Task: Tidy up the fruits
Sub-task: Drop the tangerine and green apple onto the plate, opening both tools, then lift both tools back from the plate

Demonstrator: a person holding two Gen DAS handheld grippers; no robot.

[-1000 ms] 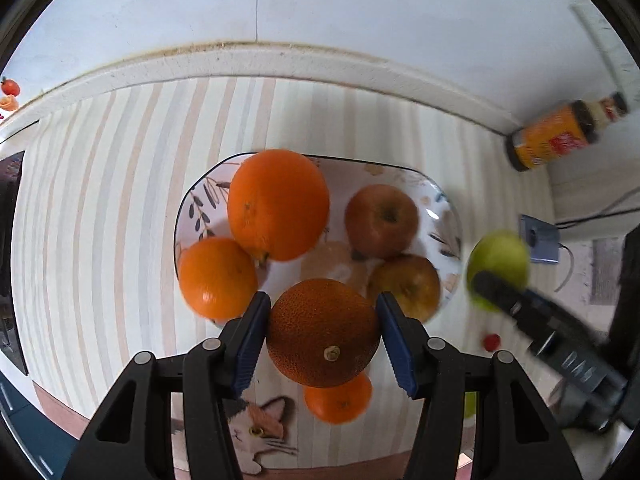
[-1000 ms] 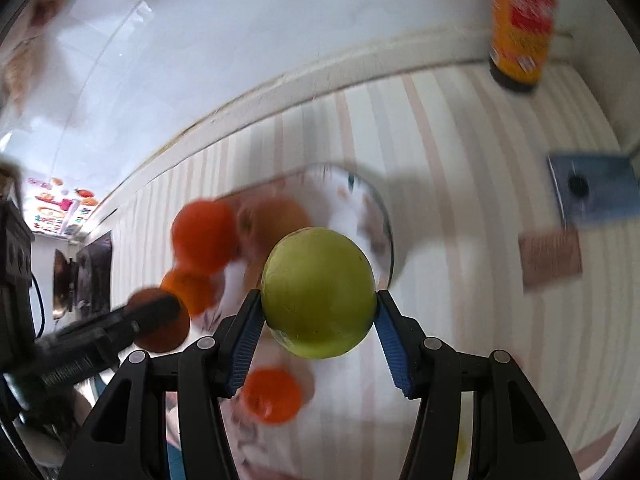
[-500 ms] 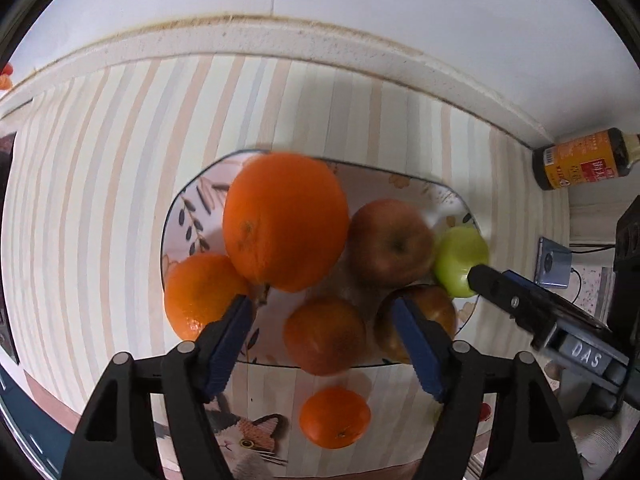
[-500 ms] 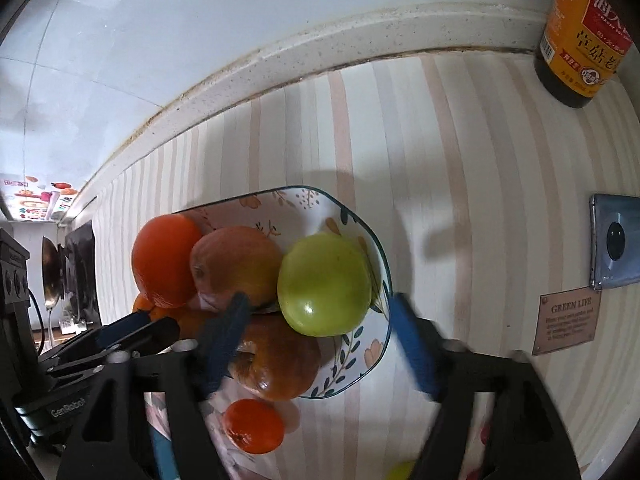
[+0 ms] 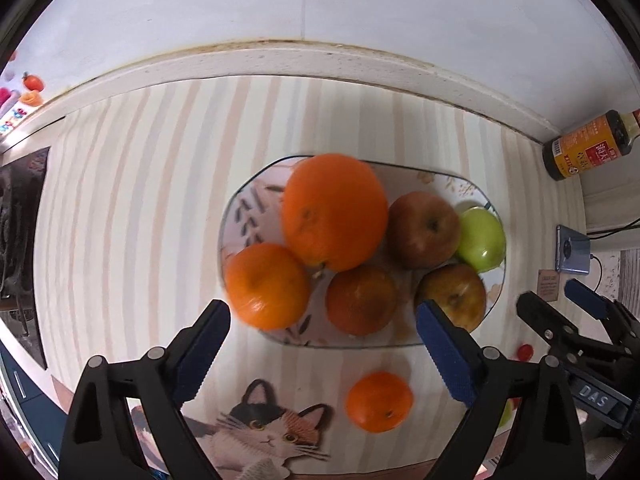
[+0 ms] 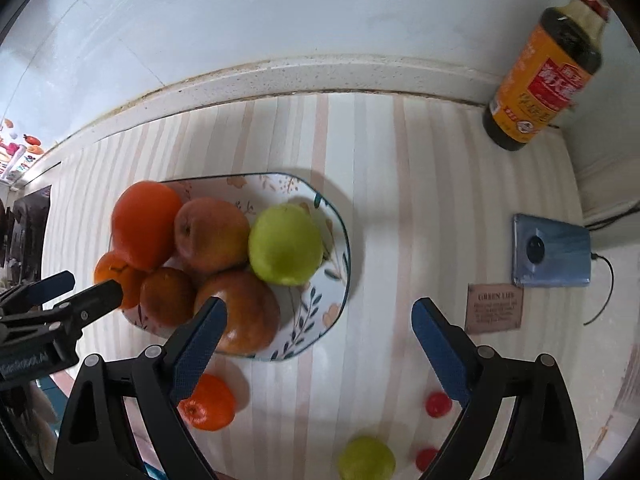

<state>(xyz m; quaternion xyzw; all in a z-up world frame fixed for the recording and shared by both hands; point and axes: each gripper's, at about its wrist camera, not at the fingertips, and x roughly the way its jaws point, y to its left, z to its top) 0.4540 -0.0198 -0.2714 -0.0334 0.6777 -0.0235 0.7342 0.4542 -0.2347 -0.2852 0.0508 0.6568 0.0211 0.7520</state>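
A patterned plate (image 5: 248, 188) holds a big orange (image 5: 334, 212), a second orange (image 5: 266, 286), a dark orange (image 5: 362, 300), two reddish apples (image 5: 424, 230) and a green apple (image 6: 285, 244) at its right rim. My left gripper (image 5: 322, 312) hangs above the plate's near edge, jaws opening, nothing between its pads. My right gripper (image 6: 320, 308) is over the plate's right side, jaws also opening and empty. On the mat lie a small orange (image 5: 378, 400), a green fruit (image 6: 366, 460) and two small red fruits (image 6: 438, 404).
A sauce bottle (image 6: 536, 76) stands at the back right by the wall ledge. A blue phone (image 6: 552, 252) on a cable and a small brown card (image 6: 494, 308) lie right of the plate. A cat picture (image 5: 268, 432) marks the mat's near edge.
Both grippers have opened. The dark orange left the left jaws and the green apple left the right jaws; both fruits now rest in the plate. Both grippers drew back slightly.
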